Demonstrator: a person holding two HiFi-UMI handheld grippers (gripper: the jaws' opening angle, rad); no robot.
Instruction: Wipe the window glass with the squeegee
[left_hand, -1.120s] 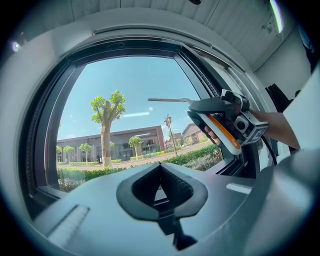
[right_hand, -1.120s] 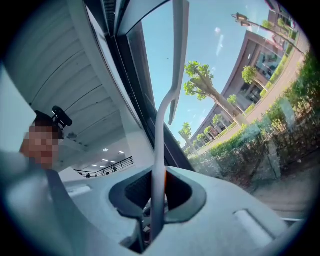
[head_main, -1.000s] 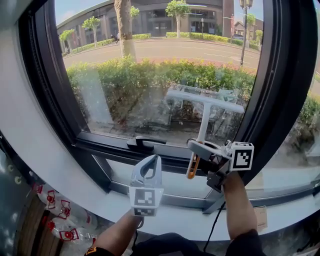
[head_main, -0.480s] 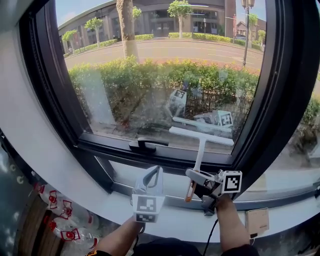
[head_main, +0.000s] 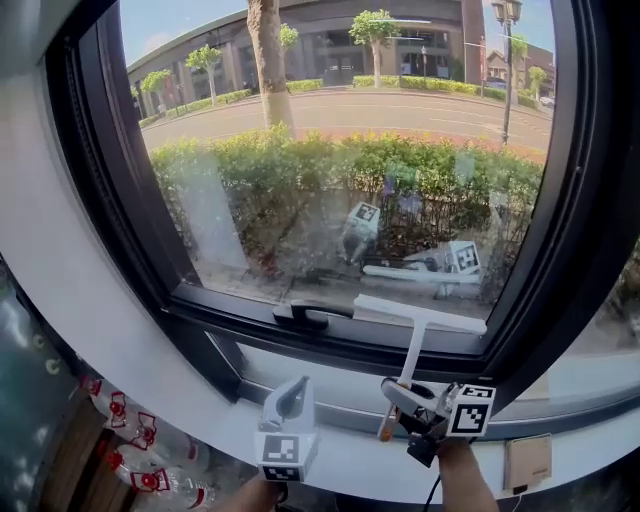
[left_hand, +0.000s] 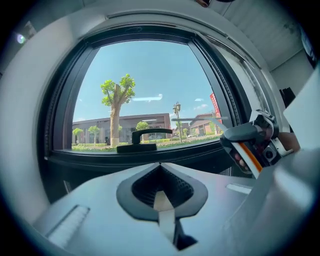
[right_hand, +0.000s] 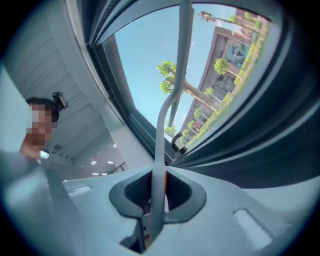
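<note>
1. Two tools, one job: the right gripper (head_main: 400, 396) is clamped on the white handle of the squeegee (head_main: 415, 335), which runs up between its jaws in the right gripper view (right_hand: 159, 197). The left gripper (head_main: 297, 386) hangs below the sill with its jaws pressed together on nothing (left_hand: 161, 196).
2. The blade lies at the very bottom of the window glass (head_main: 330, 150), level with the black window handle (head_main: 312, 312) and just to its right, with its right end a little lower.
3. This downward pull looks finished. A good finish would run the rubber right to the lower frame (head_main: 250, 318), then lift it straight off so that no line is left behind.
4. For the next pass, I would start high on the hazy strip at the left (head_main: 205, 215) and overlap the wiped strip slightly.
5. The grip sits far down the handle, so the blade may twist. Steady wrist pressure should keep its whole edge against the pane.
6. Watch the window handle, since a leftward pull at this height would catch on it.
7. A second ago the blade sat well above the window handle. Half a second ago it was only slightly above it, and now it has reached the bottom edge.
8. The left gripper has stayed shut and idle throughout, and it now hangs lower against the sill.
</note>
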